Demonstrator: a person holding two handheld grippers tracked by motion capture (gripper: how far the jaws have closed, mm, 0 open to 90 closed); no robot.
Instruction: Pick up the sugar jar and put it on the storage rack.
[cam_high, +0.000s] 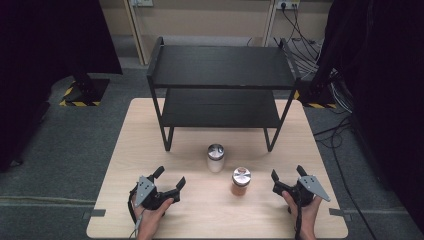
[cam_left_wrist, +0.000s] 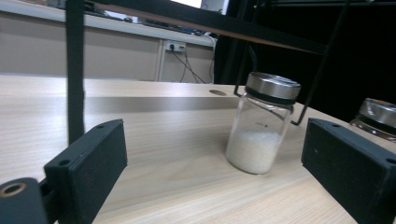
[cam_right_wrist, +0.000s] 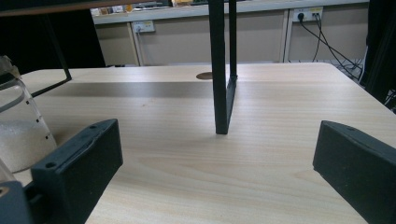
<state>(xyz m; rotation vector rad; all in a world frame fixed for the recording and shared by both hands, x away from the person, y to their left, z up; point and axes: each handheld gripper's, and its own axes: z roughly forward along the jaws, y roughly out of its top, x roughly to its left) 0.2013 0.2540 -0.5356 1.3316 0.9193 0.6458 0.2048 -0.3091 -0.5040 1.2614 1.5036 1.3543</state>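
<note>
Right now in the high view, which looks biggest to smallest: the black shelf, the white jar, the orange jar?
1. Black shelf, by far the biggest.
2. White jar and orange jar look about alike; I can't rank them.

Black two-jaw left gripper (cam_high: 170, 181) and right gripper (cam_high: 287, 175), grey three-cornered top plates, trailing cables.

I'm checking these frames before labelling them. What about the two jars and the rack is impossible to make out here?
- Orange-filled jar: in the left gripper view it is cut off by the right edge and the tool's jaw; its contents are hidden there.
- White-filled jar: in the right gripper view it is cut off by the left edge, lid out of frame.
- Black rack: its lower shelf is dark in the high view, the rear part hidden beneath the top shelf.
</note>
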